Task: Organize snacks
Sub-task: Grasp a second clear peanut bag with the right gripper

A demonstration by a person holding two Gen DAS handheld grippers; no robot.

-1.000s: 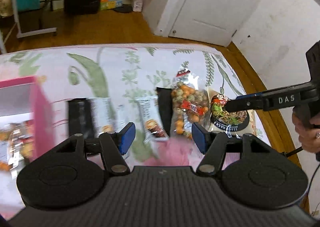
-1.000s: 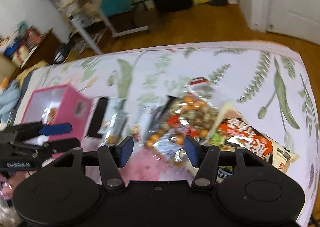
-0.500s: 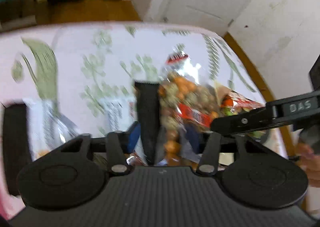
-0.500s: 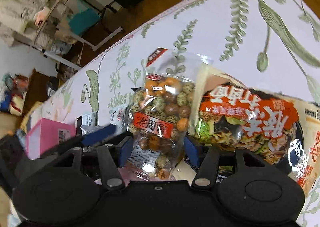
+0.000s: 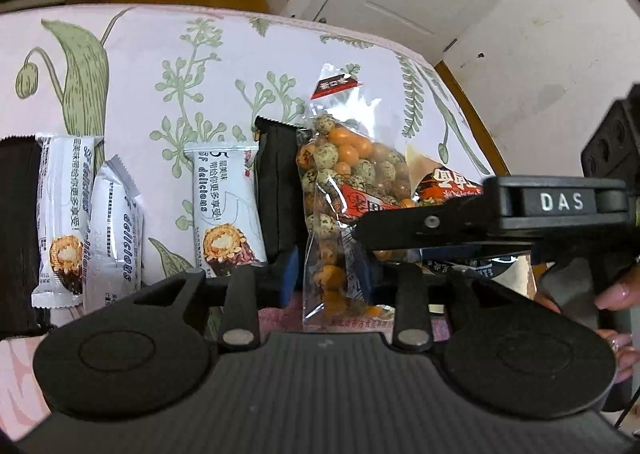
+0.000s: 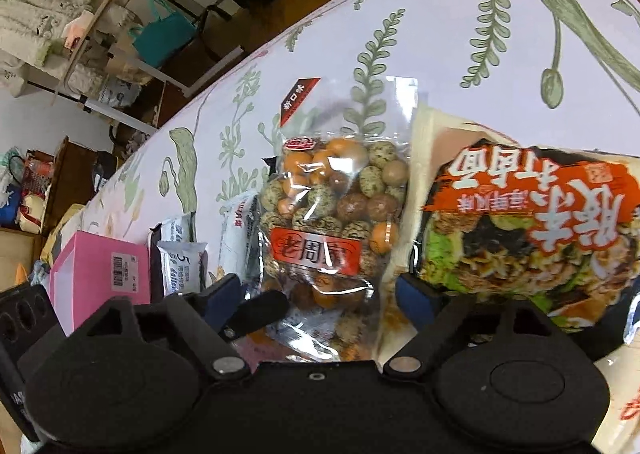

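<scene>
1. The bag of coated nuts (image 5: 344,194) is a clear pouch filled with orange, brown and speckled green balls, with a red label across its middle and a dark red tab at its top corner. It lies on the floral tablecloth (image 5: 160,54), lengthwise away from both cameras.
2. The left gripper (image 5: 334,278) has just been closing; its blue pads sit tight against the lower end of the nut bag, which bulges between them.
3. The right gripper (image 6: 320,294) has just been opening. Its jaws stand wide on either side of the same bag, with one of the left gripper's fingers reaching in beside its left pad; whether its pads touch the bag cannot be told.
4. Just right of the nuts, partly under their edge, lies a noodle packet (image 6: 532,230) printed with a bowl picture and large white characters.
5. Left of the nuts lie a black wrapper (image 5: 276,190) and three white snack bars (image 5: 226,210), side by side.
6. A pink box (image 6: 100,274) stands further left; its contents are not visible.
7. A person's hand (image 5: 616,318) grips the right tool's handle.
</scene>
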